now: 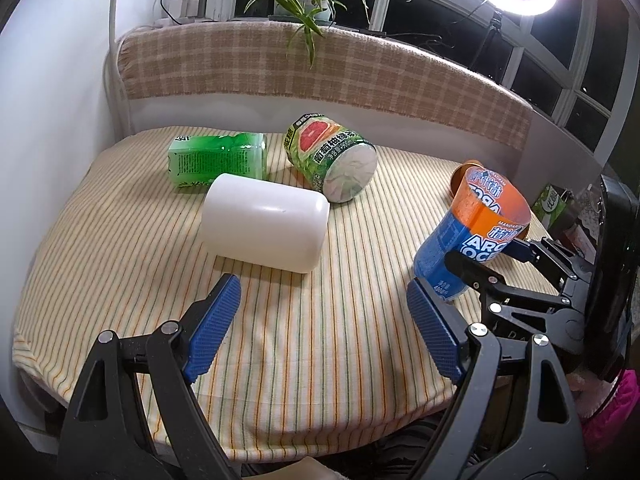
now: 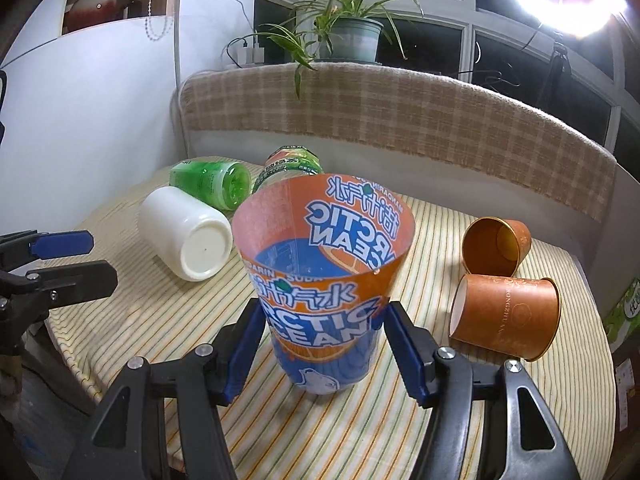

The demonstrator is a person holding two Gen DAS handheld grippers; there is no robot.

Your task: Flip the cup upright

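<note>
1. At the left, the left gripper hung empty over the near part of the striped tablecloth, its blue pads spread wide apart.
2. Beyond it, three containers lay on their sides close together: a green bottle-cup at the far left, a white cup nearer, and a grapefruit-label cup just right of them.
3. Right of centre, the right gripper clasped the orange-and-blue cup low on its wall, pads touching both sides. The cup stood mouth up, tilted slightly, its base at or just above the cloth; which, I could not tell.
4. This cup looked like thin, clear plastic: light, easily dented and probably slippery, so a gentle hold near the stiffer base seemed wisest.
5. At the right, two brown paper cups lay on their sides near the table's right edge, leaving little room there; open cloth lay nearer and to the left.
</note>
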